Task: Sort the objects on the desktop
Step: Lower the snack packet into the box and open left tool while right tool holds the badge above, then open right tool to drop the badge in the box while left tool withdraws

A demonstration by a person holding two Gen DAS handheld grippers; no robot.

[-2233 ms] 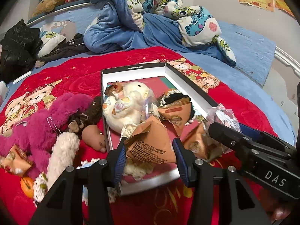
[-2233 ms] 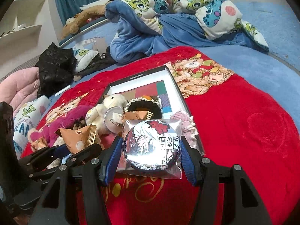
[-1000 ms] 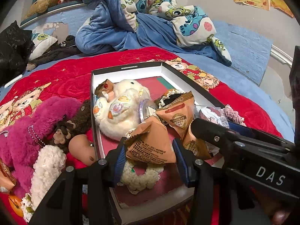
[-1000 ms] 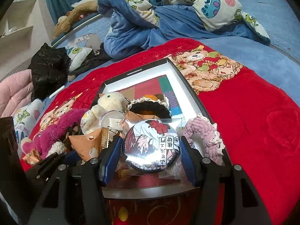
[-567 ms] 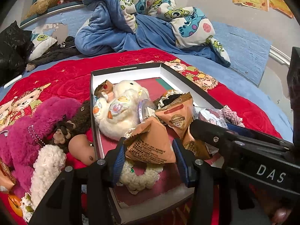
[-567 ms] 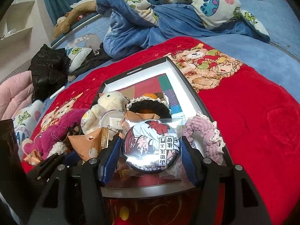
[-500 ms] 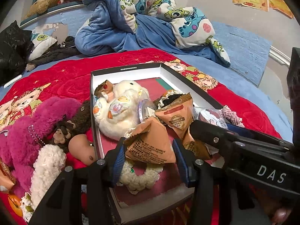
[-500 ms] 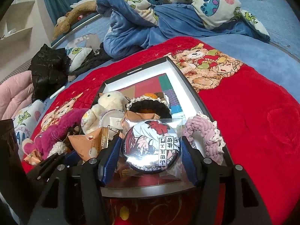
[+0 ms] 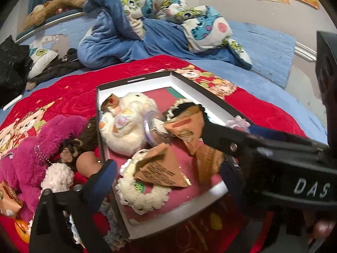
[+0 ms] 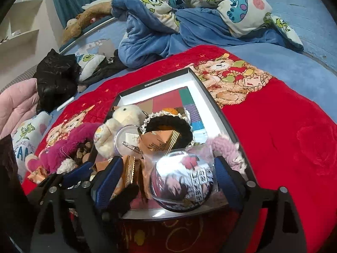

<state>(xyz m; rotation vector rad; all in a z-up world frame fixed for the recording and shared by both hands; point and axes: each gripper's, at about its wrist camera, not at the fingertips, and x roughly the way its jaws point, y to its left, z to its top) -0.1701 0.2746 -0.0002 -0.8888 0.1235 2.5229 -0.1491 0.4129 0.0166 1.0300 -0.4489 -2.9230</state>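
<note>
- Left wrist view: the left gripper [image 9: 168, 172] has its jaws opening, spread wide. The brown triangular snack packet [image 9: 160, 166] lies between them, clear of both pads, inside the shallow box [image 9: 179, 221] at about 6 o'clock.
- The packet's long edge runs from about 9 o'clock to 3 o'clock along its base; its apex points toward 12 o'clock. It is a creased tan pouch with dark small print and a gold-crimped corner, and it rests on a white fuzzy ring [image 9: 143, 194].
- A second tan packet [image 9: 185, 126] stands near the box's centre, beside a white plush toy [image 9: 124, 126].
- The right gripper [image 9: 263, 147] crosses in from 3 o'clock.
- Right wrist view: the right gripper [image 10: 168, 177] has its jaws opening, and neither pad presses the bagged round badge [image 10: 182, 181] between them.
- The badge sits at 6 o'clock, over the box's near wall [image 10: 174, 211], its face tilted up toward the camera. It is a blurred disc in clear film, printed in red, black and white, with no long axis.
- A pink fuzzy ring [image 10: 227, 149] lies at 3 o'clock of it.
</note>
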